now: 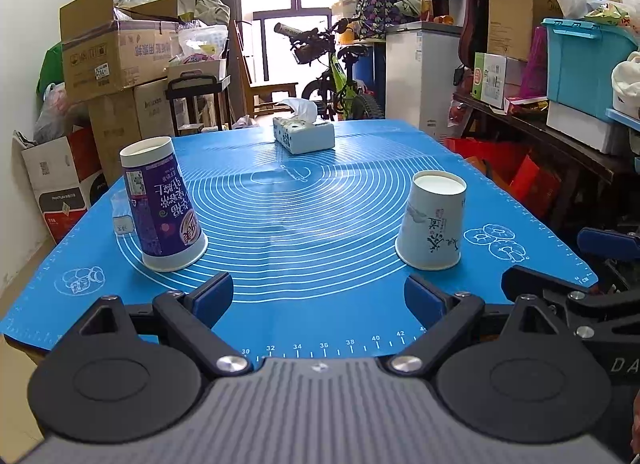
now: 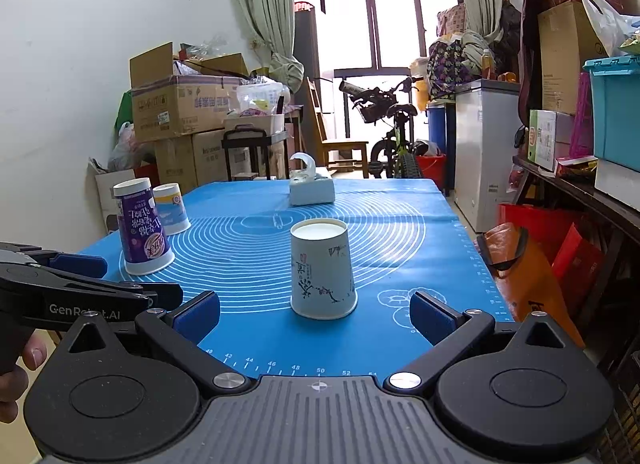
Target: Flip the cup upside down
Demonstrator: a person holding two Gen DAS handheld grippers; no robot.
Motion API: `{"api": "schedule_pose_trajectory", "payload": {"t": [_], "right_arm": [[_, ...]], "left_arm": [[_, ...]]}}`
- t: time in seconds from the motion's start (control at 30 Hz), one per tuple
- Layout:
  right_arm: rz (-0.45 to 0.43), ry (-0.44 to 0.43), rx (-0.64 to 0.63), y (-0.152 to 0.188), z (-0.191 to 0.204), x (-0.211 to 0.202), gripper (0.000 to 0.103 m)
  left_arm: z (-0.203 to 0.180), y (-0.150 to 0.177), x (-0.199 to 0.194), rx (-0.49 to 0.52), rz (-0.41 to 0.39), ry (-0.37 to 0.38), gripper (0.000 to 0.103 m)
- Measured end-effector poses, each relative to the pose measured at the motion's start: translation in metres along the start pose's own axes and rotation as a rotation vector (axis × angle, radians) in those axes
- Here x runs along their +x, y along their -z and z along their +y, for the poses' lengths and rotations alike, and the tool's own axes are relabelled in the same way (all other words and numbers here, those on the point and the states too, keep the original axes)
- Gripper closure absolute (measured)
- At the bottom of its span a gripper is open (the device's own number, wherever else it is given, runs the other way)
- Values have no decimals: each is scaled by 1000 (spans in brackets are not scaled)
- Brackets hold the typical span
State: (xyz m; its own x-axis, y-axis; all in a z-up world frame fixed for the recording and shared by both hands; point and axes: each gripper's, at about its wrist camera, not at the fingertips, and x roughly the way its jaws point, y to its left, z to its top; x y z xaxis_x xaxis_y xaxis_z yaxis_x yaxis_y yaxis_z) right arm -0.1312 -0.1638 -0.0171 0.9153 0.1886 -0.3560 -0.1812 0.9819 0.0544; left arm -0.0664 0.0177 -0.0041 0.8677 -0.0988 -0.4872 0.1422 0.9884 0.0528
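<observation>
A purple paper cup [image 1: 164,204] stands upside down on the blue mat [image 1: 320,224] at the left; it also shows in the right wrist view [image 2: 142,230]. A white cup with ink painting [image 1: 434,220] stands upside down at the right, and in the right wrist view [image 2: 322,270] it is straight ahead. A third white and yellow cup [image 2: 172,208] stands upside down behind the purple one. My left gripper [image 1: 318,296] is open and empty near the mat's front edge. My right gripper [image 2: 316,314] is open and empty, just short of the white cup.
A tissue box [image 1: 304,132] stands at the far middle of the mat. A small clear container [image 1: 122,214] sits left of the purple cup. Cardboard boxes [image 1: 116,56] stack at the left, shelves with bins [image 1: 580,60] at the right, a bicycle [image 1: 340,80] behind.
</observation>
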Motion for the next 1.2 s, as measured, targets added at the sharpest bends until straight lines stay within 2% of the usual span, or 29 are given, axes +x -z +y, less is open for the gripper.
{"api": "schedule_pose_trajectory", "payload": {"t": [1.2], "right_arm": [[6,-9,0,-1,0,-3,3]], "left_arm": [[4,-3,-6,1,-12,-7,11]]}}
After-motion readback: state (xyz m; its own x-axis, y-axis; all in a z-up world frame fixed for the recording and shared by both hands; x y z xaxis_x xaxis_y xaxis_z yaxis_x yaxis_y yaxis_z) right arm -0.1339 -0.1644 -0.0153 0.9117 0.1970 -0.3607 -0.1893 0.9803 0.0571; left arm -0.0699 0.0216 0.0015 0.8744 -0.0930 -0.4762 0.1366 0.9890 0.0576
